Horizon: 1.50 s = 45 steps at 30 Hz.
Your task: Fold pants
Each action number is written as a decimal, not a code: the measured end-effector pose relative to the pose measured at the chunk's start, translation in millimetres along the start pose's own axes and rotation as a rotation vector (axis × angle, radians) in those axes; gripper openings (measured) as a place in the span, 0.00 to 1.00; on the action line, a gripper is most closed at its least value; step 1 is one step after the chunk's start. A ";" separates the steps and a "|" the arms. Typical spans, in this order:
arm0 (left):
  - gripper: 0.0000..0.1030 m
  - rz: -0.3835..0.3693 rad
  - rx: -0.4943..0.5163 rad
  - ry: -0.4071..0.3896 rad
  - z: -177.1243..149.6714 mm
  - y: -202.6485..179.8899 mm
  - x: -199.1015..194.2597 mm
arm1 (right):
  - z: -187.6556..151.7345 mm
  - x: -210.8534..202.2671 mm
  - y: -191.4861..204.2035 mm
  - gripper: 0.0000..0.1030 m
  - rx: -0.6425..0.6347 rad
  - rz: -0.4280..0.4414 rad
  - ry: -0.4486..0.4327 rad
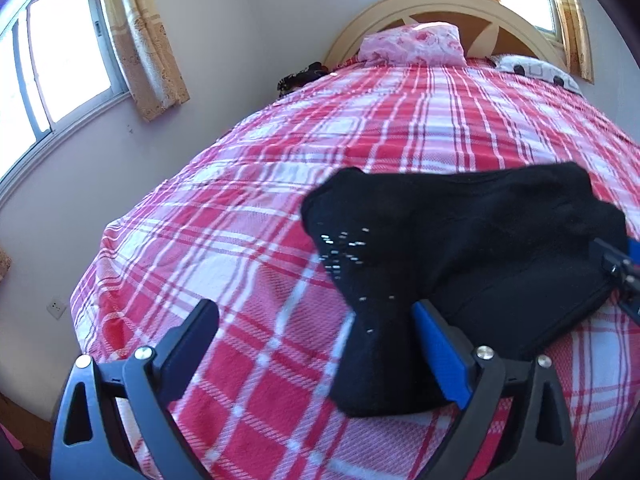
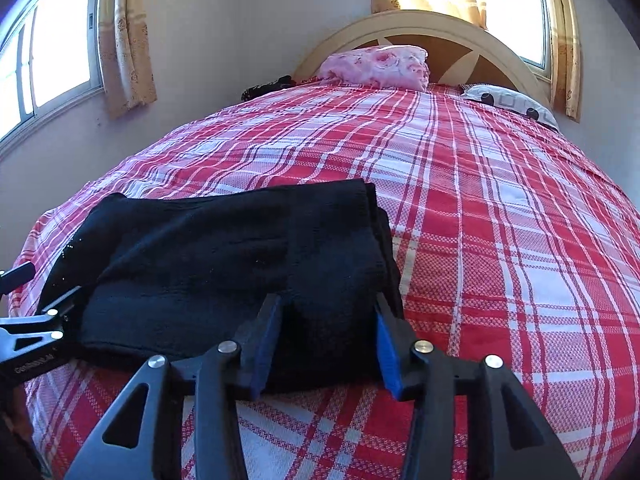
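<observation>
Black pants lie folded in a thick bundle on the red plaid bedspread. My left gripper is open wide; the bundle's left corner lies between its fingers, against the right blue pad. In the right wrist view the pants lie just ahead, and my right gripper is open with the bundle's near right edge between its fingers, not squeezed. The right gripper also shows at the right edge of the left wrist view, and the left gripper at the left edge of the right wrist view.
A pink floral pillow and a white patterned pillow lie by the headboard. A dark item lies at the bed's far left edge. Curtained windows flank the bed; a wall runs along its left side.
</observation>
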<state>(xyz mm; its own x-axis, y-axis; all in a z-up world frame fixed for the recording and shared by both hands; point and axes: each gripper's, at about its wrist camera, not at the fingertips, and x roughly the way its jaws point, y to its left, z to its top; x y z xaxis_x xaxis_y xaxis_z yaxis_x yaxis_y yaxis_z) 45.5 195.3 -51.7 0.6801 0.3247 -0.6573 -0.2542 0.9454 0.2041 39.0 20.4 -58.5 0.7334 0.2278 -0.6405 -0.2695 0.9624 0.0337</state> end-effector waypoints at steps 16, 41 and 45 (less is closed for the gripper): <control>0.74 -0.285 -0.105 -0.079 31.1 -27.0 -21.7 | -2.5 -2.9 -11.0 0.57 0.065 0.041 -0.026; 1.00 -0.035 -0.187 -0.071 -9.0 88.3 -30.7 | -7.9 -47.8 -23.0 0.74 0.146 -0.082 -0.254; 0.94 0.004 -0.102 0.017 -18.5 68.4 -10.3 | -5.1 -40.0 -1.9 0.73 0.015 -0.096 -0.177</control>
<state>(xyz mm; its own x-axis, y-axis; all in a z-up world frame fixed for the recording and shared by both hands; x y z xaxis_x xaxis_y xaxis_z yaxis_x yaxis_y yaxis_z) 8.4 256.1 -44.3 0.6671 0.3275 -0.6691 -0.3266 0.9358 0.1325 7.0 8.7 -37.0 0.8539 0.1556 -0.4966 -0.1845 0.9828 -0.0093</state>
